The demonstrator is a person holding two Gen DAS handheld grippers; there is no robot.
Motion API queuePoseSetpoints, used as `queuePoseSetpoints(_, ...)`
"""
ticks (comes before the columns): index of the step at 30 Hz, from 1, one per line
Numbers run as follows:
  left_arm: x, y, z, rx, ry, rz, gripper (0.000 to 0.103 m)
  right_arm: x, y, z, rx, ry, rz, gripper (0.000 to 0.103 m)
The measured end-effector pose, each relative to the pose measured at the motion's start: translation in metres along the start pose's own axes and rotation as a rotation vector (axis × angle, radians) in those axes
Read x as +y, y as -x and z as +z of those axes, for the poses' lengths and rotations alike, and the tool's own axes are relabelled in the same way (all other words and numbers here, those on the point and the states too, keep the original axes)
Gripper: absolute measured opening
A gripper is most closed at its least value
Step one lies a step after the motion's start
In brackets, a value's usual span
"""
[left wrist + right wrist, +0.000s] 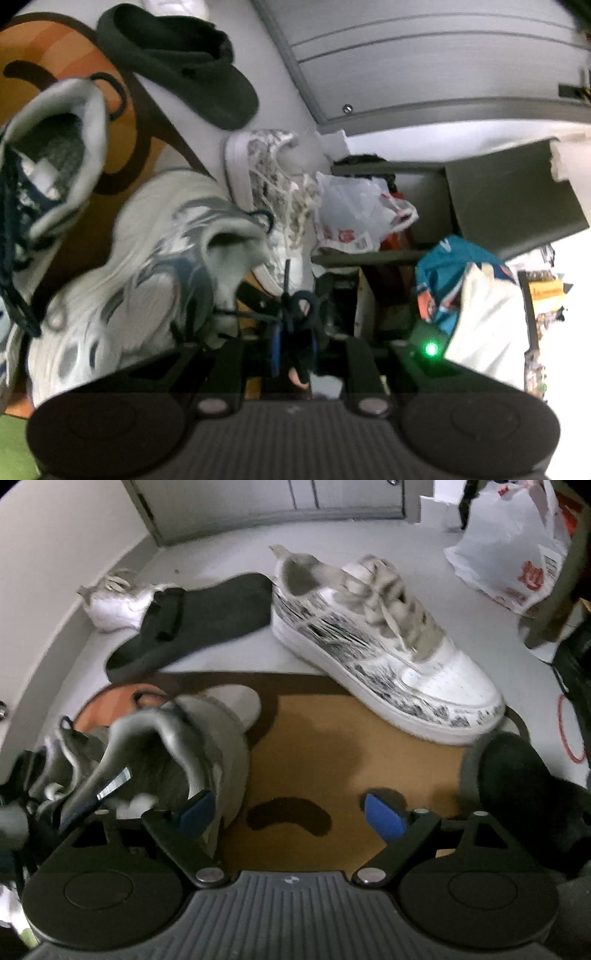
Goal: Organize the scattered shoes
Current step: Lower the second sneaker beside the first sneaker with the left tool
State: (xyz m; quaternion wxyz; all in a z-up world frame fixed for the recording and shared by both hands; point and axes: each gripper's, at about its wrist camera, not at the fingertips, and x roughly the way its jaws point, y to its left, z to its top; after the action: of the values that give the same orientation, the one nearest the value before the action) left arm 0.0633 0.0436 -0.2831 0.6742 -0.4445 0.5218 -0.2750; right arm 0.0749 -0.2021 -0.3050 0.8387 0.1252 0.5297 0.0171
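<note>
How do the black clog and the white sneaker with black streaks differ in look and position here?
The black clog is plain, matte and laceless with a low open heel; the white sneaker has black streaked print and thick pale laces. The clog lies wholly on the grey floor, while the sneaker's toe end overlaps the orange mat. The clog sits left of the sneaker in the right wrist view. Both stand sole-down, ungripped.

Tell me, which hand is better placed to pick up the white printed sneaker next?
Right, probably. Its jaws stand open, gripping nothing, above the mat with the white printed sneaker just ahead. The left jaws are shut on a grey sneaker's dark laces.
</note>
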Motion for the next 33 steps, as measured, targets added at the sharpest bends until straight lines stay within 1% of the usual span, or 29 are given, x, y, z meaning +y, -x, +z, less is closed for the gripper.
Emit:
queuePoseSetpoints(2,0.0,0.0,-0.002,0.002,-0.009,0.003,0.016,-0.001,0.001,0.0,0.001,0.004,-0.002,0.092)
queuePoseSetpoints(5,0.014,0.002,0.003,0.0,0.021,0.039,0.016,0.001,-0.002,-0.007,0.021,0.01,-0.014,0.091)
queuePoseSetpoints(8,0.025,0.006,0.003,0.001,0.025,0.053,0.016,0.004,-0.003,-0.012,0.031,0.024,-0.016,0.092)
queuePoseSetpoints(13,0.024,0.014,0.009,-0.023,0.016,0.045,0.016,0.006,-0.003,-0.018,0.044,0.024,-0.007,0.092)
queuePoseSetpoints(18,0.027,0.022,0.013,-0.048,0.022,0.042,0.016,0.011,-0.008,-0.027,0.102,0.046,0.004,0.092)
queuePoseSetpoints(23,0.031,0.028,0.016,-0.071,0.025,0.041,0.016,0.028,-0.017,-0.044,0.16,0.139,0.022,0.092)
queuePoseSetpoints(26,0.031,0.027,0.016,-0.074,0.023,0.034,0.016,0.035,-0.018,-0.052,0.165,0.219,-0.003,0.092)
queuePoseSetpoints(29,0.029,0.026,0.018,-0.069,0.02,0.034,0.016,0.039,-0.019,-0.057,0.173,0.266,-0.015,0.092)
queuePoseSetpoints(31,0.025,0.026,0.019,-0.061,0.004,0.049,0.016,0.041,-0.02,-0.061,0.177,0.29,-0.01,0.091)
queuePoseSetpoints(33,0.025,0.028,0.018,-0.062,-0.003,0.055,0.016,0.047,-0.019,-0.065,0.155,0.334,-0.017,0.091)
